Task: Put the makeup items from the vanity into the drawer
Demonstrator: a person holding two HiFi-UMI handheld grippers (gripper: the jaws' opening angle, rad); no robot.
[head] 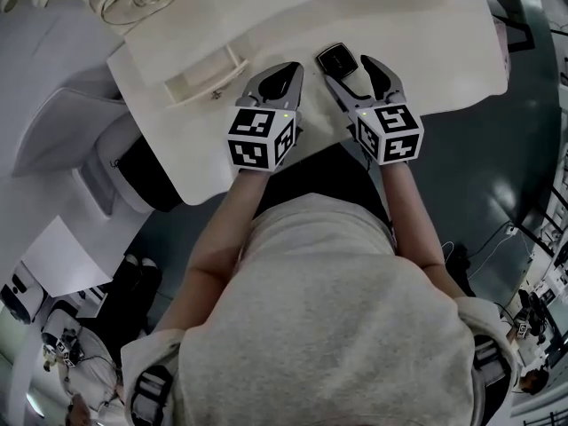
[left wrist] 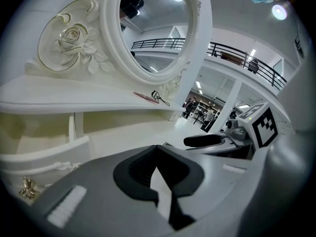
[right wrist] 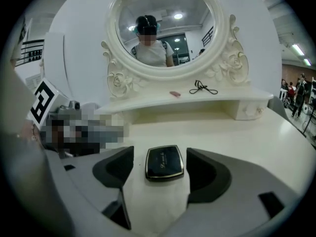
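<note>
Item: compact (right wrist: 164, 163), flat on vanity top (right wrist: 237, 132) between wide-apart jaws of right gripper (right wrist: 160, 157), untouched. Other: left gripper (left wrist: 157, 149), clenched, empty. Risk: low glossy case skidding away if pads (right wrist: 207, 171) close high or off-centre.

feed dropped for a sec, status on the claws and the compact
Left claw shut, empty. Right claw open, black compact between its jaws, flat on vanity top, not gripped. Nothing in the way.
</note>
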